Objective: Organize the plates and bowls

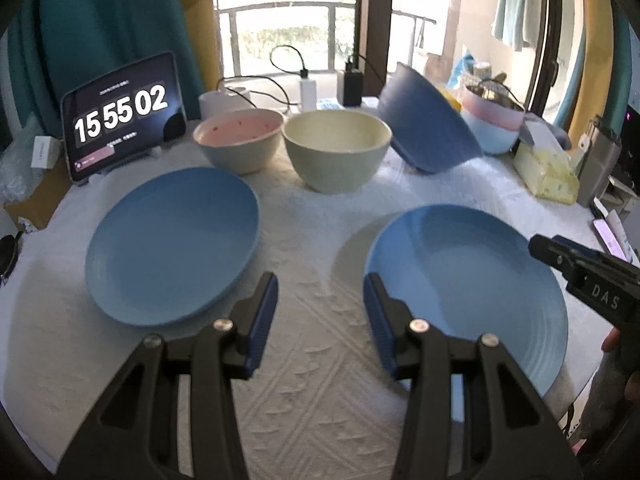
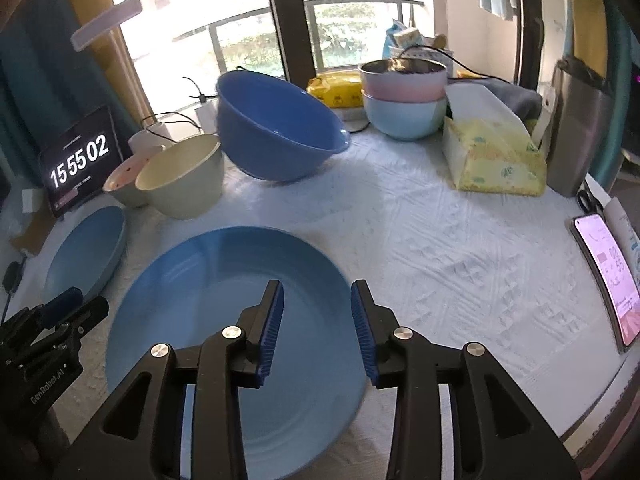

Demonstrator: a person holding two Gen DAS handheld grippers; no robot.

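Two blue plates lie flat and apart on a white textured cloth covering the desk, with a bare strip of cloth between them. The left plate (image 1: 172,246) sits toward the desk's left edge; the right plate (image 2: 236,332) lies nearer the front edge, its near rim cut off behind the right gripper (image 2: 317,330). Both plates are round, rims up, with no long axis to speak of.

Along the back edge stand three bowls in a row: a pink-lined bowl (image 1: 239,140), a cream bowl (image 1: 337,150) just beside it, both upright, and a dark blue bowl (image 2: 276,126) tilted on its side, its mouth facing the right gripper's camera. Whether that bowl leans on anything cannot be told. Farther right, a pink bowl is nested in a pale blue one (image 2: 404,100) near the back right corner, beside a tissue pack (image 2: 494,156).

The left gripper (image 1: 320,320) hovers over the bare cloth between the plates, fingers released with nothing between them. The right gripper hangs above the right plate, its fingers parted and grasping nothing.

A tablet clock (image 1: 122,114) stands at the back left corner. A phone (image 2: 606,276) lies at the right edge, partly cut off. The widest open cloth is the front right area between the right plate and the phone.
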